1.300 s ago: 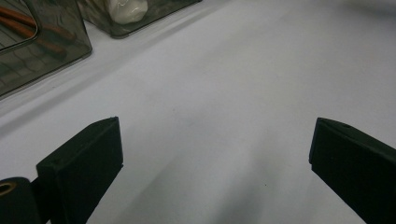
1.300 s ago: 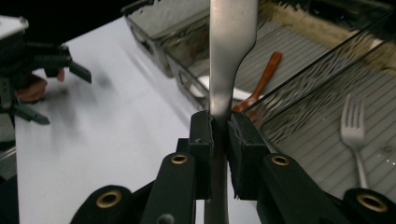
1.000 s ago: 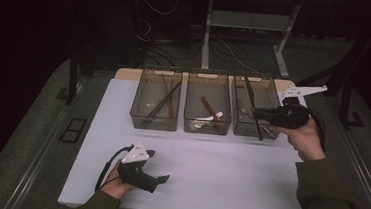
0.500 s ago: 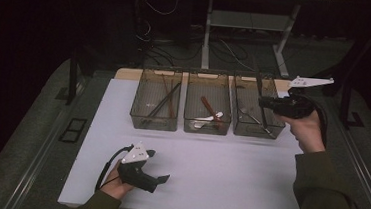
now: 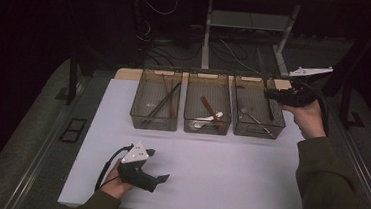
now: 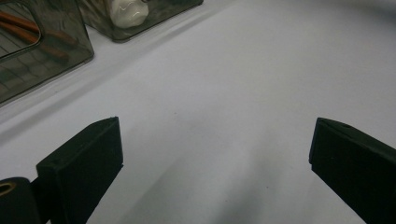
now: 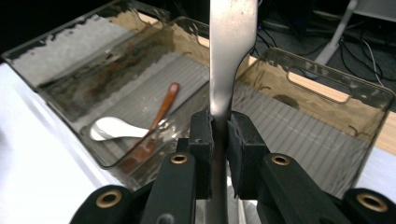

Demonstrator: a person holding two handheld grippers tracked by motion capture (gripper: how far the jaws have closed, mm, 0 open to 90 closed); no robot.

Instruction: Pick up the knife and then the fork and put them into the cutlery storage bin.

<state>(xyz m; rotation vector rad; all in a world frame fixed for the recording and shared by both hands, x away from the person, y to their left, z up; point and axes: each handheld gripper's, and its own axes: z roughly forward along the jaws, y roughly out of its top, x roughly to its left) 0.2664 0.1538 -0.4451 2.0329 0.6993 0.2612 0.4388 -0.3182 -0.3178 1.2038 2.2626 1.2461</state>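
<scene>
Steel utensil [image 7: 232,51]: stiff, slick, probably a knife; grip mid-handle.
Right tongs [image 7: 219,135]: clamped on its handle, above right bin [image 5: 256,131].
Left tongs [image 6: 215,163]: apart, idle over worktop [image 6: 243,84].

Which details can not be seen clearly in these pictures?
- Right tongs grip a metal utensil: in the right gripper view its head is cut off by the top edge.
- High view: the right bin has small dim utensils, type unclear.
- Left tongs: the left bin is cut off at the edge.

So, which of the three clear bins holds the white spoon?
The middle bin: a white spoon lies in it beside a reddish-brown utensil; neither of the other two has a white piece.
</scene>
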